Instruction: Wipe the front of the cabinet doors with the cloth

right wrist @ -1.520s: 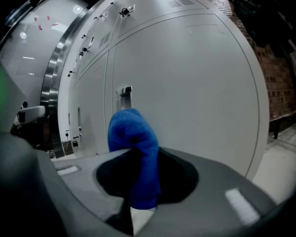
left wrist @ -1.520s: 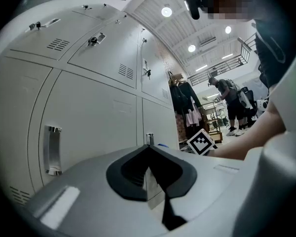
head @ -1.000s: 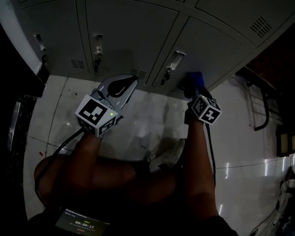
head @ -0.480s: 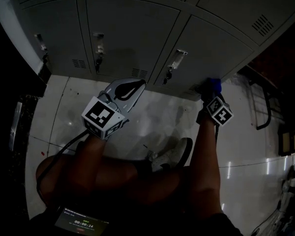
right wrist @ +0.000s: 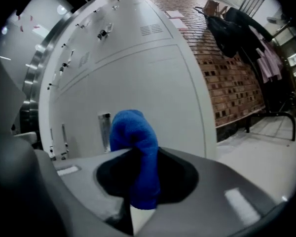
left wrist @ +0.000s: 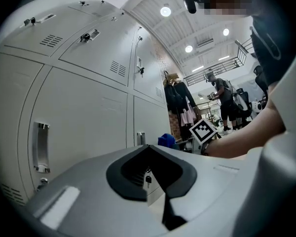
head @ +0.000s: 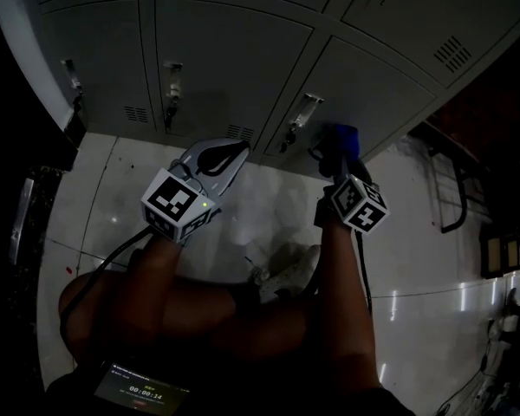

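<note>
Two grippers low before grey cabinet doors (head: 225, 50).
Head view: left gripper (head: 215, 159) short of the doors, right gripper (head: 338, 150) with blue cloth (head: 342, 137) beside a handle (head: 300, 111). Left gripper view: jaws pressed together, empty. Right gripper view: jaws pinching the cloth, door close behind.

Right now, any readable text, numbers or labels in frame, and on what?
"00:00:14": on the small screen at the head view's bottom edge; the line above it is too small to read.
Marker cubes: square patterns only, no words.
Sheets on the brick wall: too blurred to read.
Cabinet doors, cloth: no print visible.
</note>
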`<action>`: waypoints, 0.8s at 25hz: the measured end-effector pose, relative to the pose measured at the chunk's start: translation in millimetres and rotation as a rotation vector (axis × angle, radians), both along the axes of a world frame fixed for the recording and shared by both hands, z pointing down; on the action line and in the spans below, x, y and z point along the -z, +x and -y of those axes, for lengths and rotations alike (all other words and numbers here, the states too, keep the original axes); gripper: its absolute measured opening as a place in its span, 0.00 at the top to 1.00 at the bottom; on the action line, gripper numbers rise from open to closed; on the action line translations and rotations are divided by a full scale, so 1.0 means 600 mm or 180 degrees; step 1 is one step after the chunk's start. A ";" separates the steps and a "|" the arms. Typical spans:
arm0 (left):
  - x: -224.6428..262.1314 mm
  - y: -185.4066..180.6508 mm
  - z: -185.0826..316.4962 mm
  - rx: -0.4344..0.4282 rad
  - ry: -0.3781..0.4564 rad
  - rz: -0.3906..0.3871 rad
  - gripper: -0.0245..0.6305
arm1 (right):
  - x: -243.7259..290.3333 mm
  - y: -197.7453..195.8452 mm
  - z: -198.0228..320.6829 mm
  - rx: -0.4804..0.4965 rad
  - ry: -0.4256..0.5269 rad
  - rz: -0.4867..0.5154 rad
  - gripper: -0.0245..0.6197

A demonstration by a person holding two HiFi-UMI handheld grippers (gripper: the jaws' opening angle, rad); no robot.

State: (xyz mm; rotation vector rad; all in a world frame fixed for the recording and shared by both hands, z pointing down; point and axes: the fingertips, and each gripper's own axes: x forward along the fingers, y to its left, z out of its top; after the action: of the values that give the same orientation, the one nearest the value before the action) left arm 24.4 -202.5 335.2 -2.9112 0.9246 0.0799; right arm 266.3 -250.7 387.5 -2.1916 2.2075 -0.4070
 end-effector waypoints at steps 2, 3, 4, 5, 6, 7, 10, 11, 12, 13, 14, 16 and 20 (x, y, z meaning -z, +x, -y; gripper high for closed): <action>0.002 0.000 -0.001 0.0003 0.0005 0.0000 0.96 | 0.020 -0.058 -0.005 0.0282 0.0086 -0.0082 0.84; 0.001 -0.001 0.000 0.0005 0.0005 0.0006 0.96 | 0.024 -0.087 -0.007 0.0422 0.0115 -0.0109 0.84; -0.001 -0.001 0.001 0.0006 0.0005 0.0016 0.96 | 0.024 -0.117 -0.007 0.0558 0.0130 -0.0124 0.84; -0.003 -0.001 0.002 0.0007 0.0006 0.0026 0.96 | 0.018 -0.145 -0.007 0.0689 0.0124 -0.0132 0.84; -0.005 -0.002 0.004 0.0010 0.0005 0.0032 0.96 | 0.007 -0.173 -0.006 0.0813 0.0094 -0.0138 0.84; -0.005 -0.002 0.004 0.0016 0.0001 0.0031 0.96 | -0.008 -0.198 -0.004 0.0929 0.0046 -0.0144 0.84; -0.004 0.002 0.002 0.0021 -0.0009 0.0029 0.95 | -0.063 -0.256 0.004 0.1213 -0.0124 -0.0240 0.84; -0.005 0.003 0.002 0.0015 -0.0004 0.0036 0.96 | -0.081 -0.267 0.009 0.1271 -0.0172 -0.0292 0.84; -0.005 0.003 0.003 0.0011 0.0000 0.0041 0.96 | -0.098 -0.275 0.016 0.1311 -0.0218 -0.0332 0.84; -0.006 0.003 0.004 0.0009 -0.0003 0.0044 0.96 | -0.113 -0.280 0.023 0.1339 -0.0265 -0.0354 0.84; -0.008 0.003 0.004 0.0008 -0.0010 0.0049 0.96 | -0.127 -0.282 0.029 0.1354 -0.0315 -0.0362 0.84; -0.015 0.002 0.004 0.0007 -0.0025 0.0065 0.95 | -0.150 -0.277 0.040 0.1334 -0.0406 -0.0348 0.84; -0.018 0.003 0.006 0.0008 -0.0037 0.0072 0.96 | -0.177 -0.243 0.056 0.1179 -0.0536 -0.0220 0.84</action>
State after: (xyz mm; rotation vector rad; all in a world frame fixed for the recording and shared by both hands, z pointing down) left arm 26.1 -206.2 345.8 -2.9154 0.9281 0.0413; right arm 120.7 -284.6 493.5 -1.8834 2.7166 -0.5466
